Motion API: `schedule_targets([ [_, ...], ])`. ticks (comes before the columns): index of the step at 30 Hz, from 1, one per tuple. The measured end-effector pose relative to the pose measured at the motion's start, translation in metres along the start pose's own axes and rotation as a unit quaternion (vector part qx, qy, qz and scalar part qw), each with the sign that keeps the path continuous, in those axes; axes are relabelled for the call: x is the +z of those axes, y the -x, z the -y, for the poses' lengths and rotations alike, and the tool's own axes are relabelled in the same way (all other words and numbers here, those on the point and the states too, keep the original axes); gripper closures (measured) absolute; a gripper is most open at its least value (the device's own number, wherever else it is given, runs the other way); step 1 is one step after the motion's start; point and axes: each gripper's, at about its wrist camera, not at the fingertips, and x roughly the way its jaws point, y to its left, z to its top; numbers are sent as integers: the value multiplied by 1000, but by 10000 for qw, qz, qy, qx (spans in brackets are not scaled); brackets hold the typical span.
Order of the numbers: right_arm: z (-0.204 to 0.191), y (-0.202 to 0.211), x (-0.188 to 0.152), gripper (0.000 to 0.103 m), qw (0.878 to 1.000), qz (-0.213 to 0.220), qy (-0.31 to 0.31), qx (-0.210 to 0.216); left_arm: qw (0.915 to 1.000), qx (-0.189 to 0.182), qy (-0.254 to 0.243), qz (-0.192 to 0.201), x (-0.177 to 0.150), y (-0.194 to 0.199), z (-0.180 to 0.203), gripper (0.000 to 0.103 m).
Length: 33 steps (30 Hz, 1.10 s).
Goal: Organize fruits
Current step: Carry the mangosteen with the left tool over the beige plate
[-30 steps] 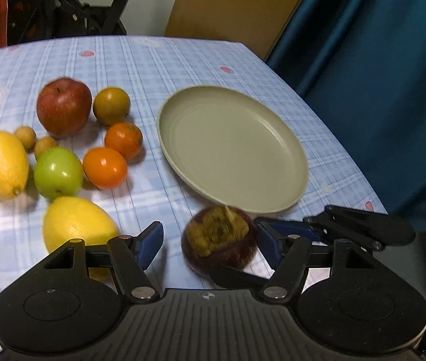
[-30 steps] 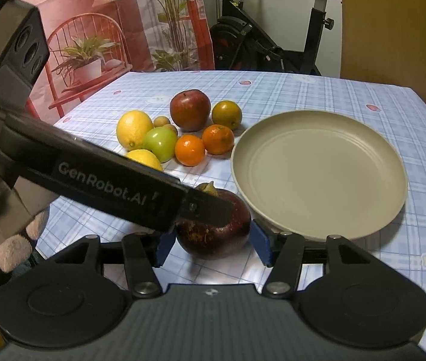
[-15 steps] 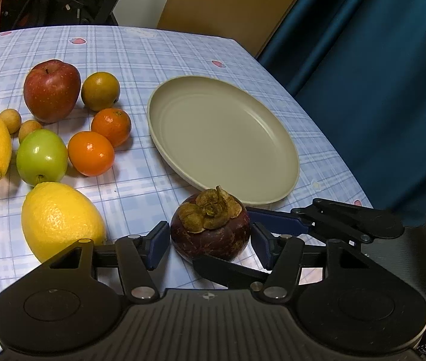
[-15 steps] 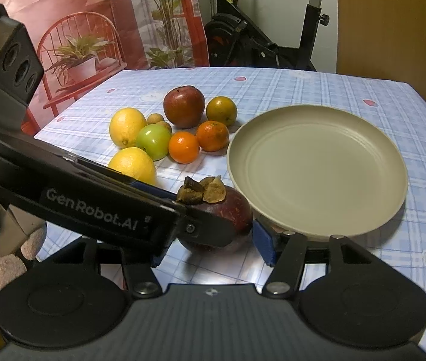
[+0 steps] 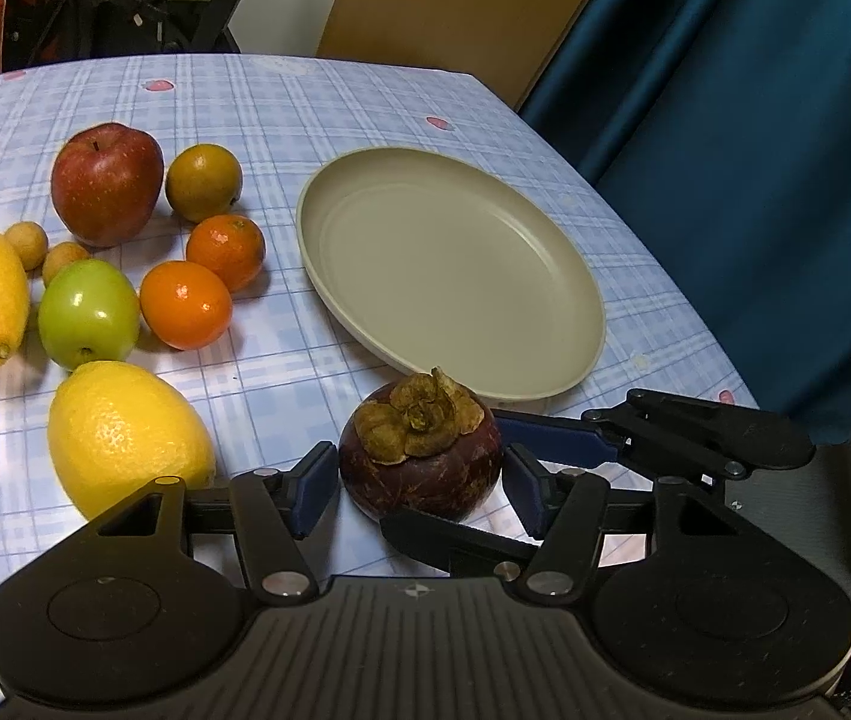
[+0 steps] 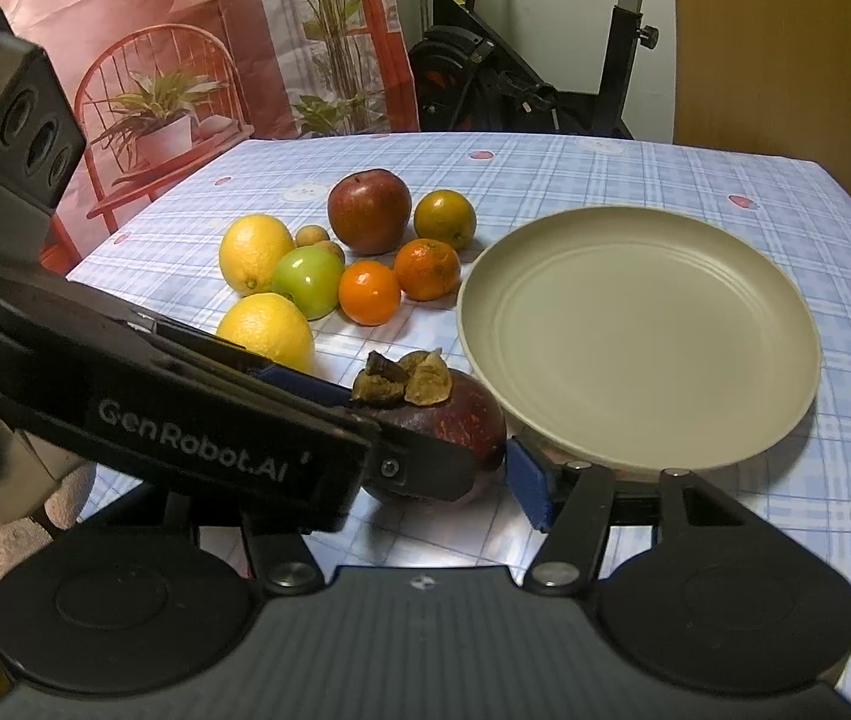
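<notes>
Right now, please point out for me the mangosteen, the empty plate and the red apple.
mangosteen [image 5: 425, 474], left wrist view, on its purple skin below the dry calyx.
plate [image 6: 635, 330], right wrist view, on its bare inner floor.
red apple [image 5: 106, 183], left wrist view, on its front side.

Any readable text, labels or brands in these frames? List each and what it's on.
"GenRobot.AI": white lettering on the side of the left gripper, seen in the right wrist view.
No other text: the fruits, plate and tablecloth carry no words, only small pictures on the cloth.
</notes>
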Motion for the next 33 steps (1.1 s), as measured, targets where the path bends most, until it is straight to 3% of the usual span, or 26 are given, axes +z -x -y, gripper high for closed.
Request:
schedule_targets([
  [5,-4,7,6,42,9998,196,52,47,9996,113,-150,212,4,14,4,40],
  [15,5,11,29,43,9987,502,9,40,9925,421,-963,627,33,30,20,43],
  [33,49,-24,64,43,9978,563,-267,-222,9902,603,-1140,529,81,-12,22,42],
])
